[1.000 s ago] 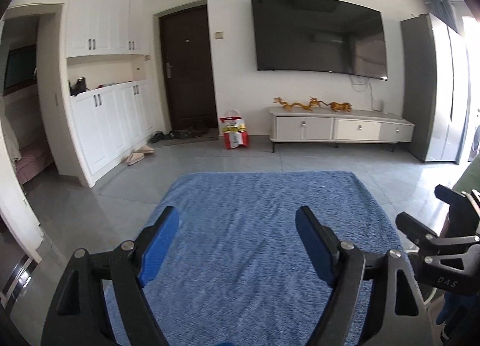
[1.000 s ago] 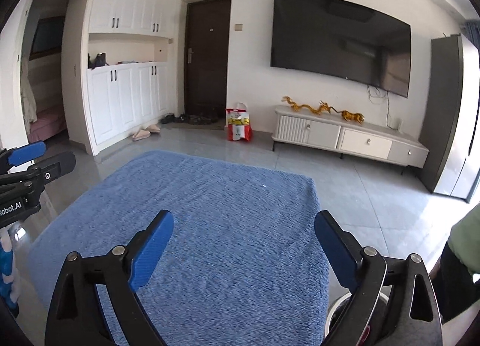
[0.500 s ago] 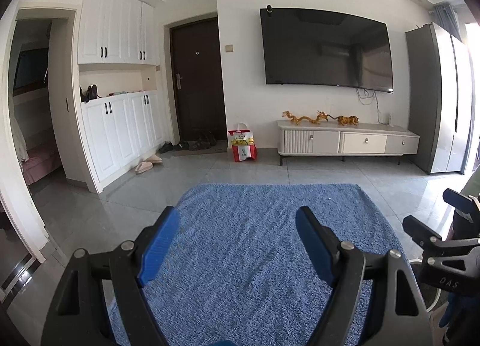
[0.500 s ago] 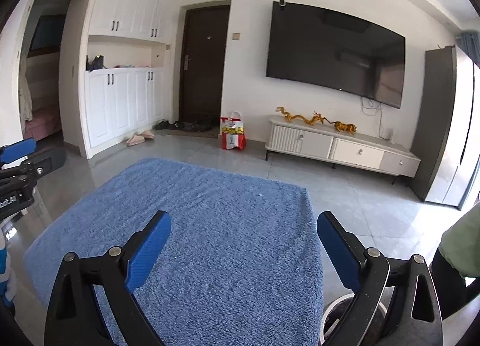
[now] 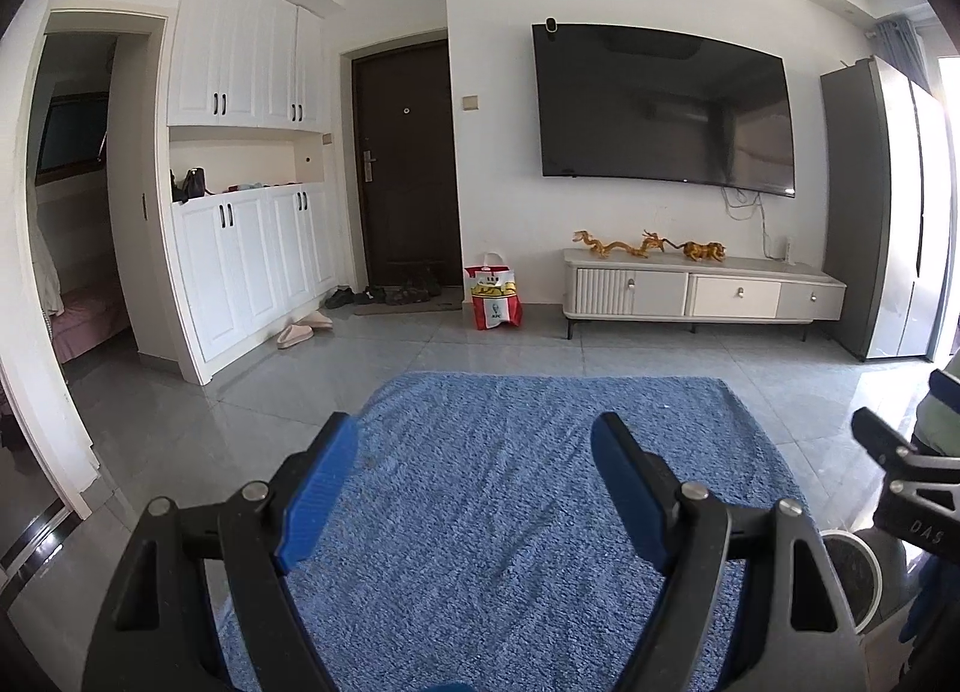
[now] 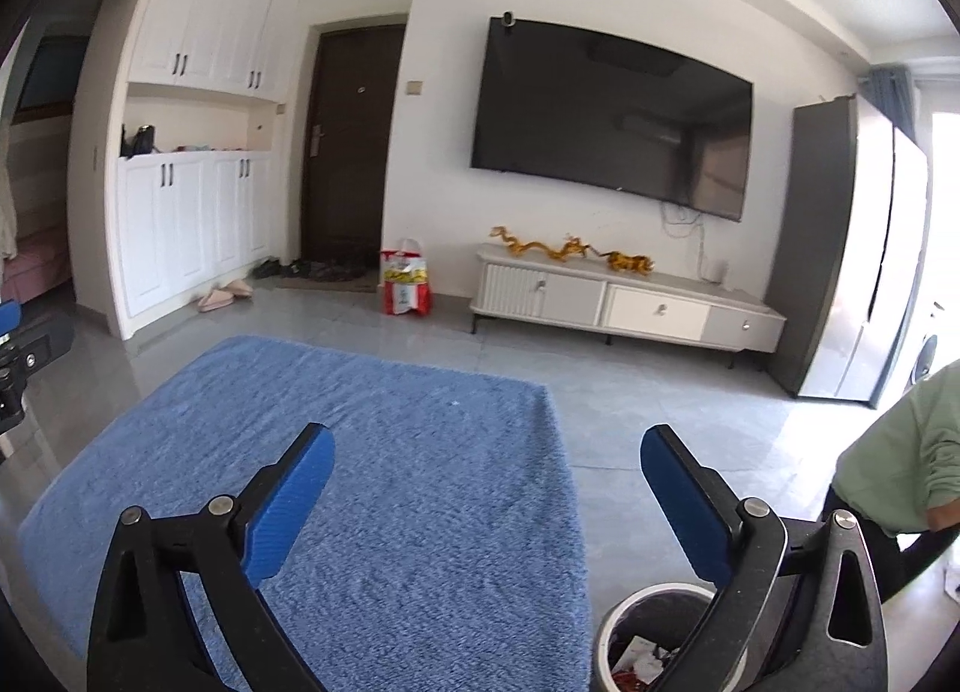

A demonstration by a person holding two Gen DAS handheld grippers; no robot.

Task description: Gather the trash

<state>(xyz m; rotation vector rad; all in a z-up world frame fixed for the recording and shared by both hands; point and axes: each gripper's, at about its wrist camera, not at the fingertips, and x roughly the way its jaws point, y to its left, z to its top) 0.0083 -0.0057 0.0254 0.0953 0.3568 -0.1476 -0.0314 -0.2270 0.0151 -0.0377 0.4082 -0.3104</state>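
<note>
My left gripper is open and empty, held above a blue rug. My right gripper is open and empty over the rug's right edge. A round trash bin with a white rim holds crumpled scraps and stands on the floor under my right gripper's right finger. The bin's rim also shows in the left wrist view at the lower right, beside my right gripper's body. No loose trash shows on the rug.
A red and yellow bag stands by the dark door. A white TV cabinet sits under a wall TV. Slippers lie by white cupboards. A tall grey fridge stands right. A person in green stands at the right.
Both cameras have tilted upward, so more wall and ceiling show and the rug sits lower. The trash bin has come into fuller sight in the right wrist view. Both grippers stayed open.
</note>
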